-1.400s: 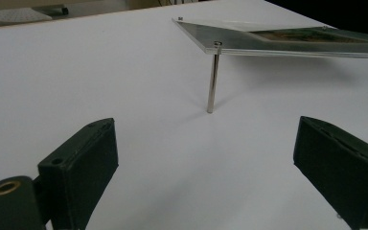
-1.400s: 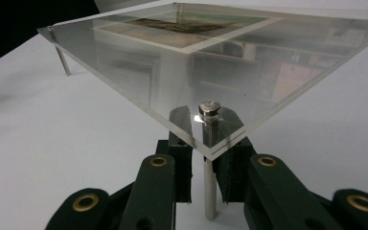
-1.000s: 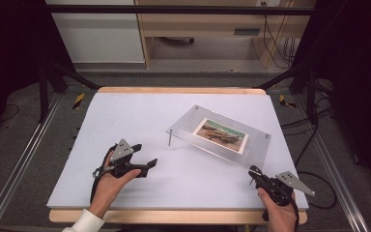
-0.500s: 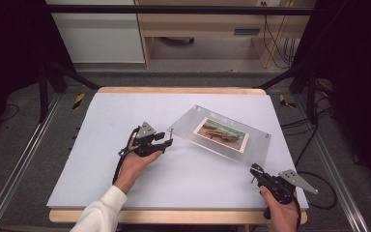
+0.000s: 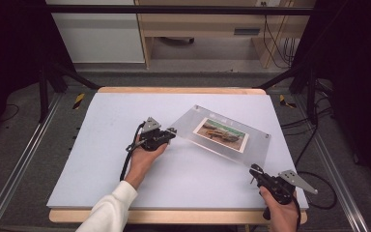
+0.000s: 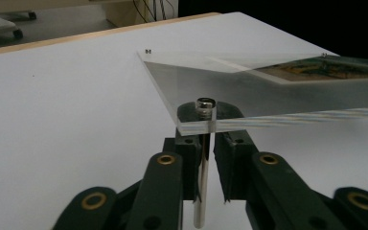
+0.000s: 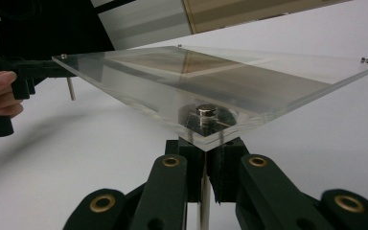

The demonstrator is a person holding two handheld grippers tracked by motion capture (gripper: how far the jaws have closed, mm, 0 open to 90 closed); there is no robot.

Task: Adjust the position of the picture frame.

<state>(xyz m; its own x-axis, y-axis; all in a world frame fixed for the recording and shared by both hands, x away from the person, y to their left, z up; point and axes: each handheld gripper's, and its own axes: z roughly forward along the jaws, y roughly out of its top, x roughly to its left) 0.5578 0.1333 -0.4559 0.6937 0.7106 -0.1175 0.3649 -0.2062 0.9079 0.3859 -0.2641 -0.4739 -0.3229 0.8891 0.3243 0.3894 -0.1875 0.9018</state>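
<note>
A clear acrylic photo frame (image 5: pixel 258 145) with a landscape picture (image 5: pixel 221 134) stands on thin metal legs at the middle right of the white table (image 5: pixel 96 154). My left gripper (image 5: pixel 172 132) is at the frame's left corner. Its jaws have just been closing and are now shut on the metal leg (image 6: pixel 201 191) under the corner screw (image 6: pixel 205 103). My right gripper (image 5: pixel 254 170) is at the frame's near right corner, shut on that corner's leg (image 7: pixel 204 196) below its screw (image 7: pixel 205 111). The right gripper view also has the left gripper (image 7: pixel 24 69) far off at the left.
The table's wooden front edge (image 5: pixel 174 216) runs just behind both hands. Aluminium rails (image 5: pixel 19 169) flank the table. A pale cabinet (image 5: pixel 96 34) and a wooden desk (image 5: pixel 198 24) stand beyond the far edge. Cables (image 5: pixel 314 183) trail at the right.
My left gripper travelled from the near left of the table up to the frame's left corner, and its jaws went from open to shut on the leg. The right gripper stayed put.
</note>
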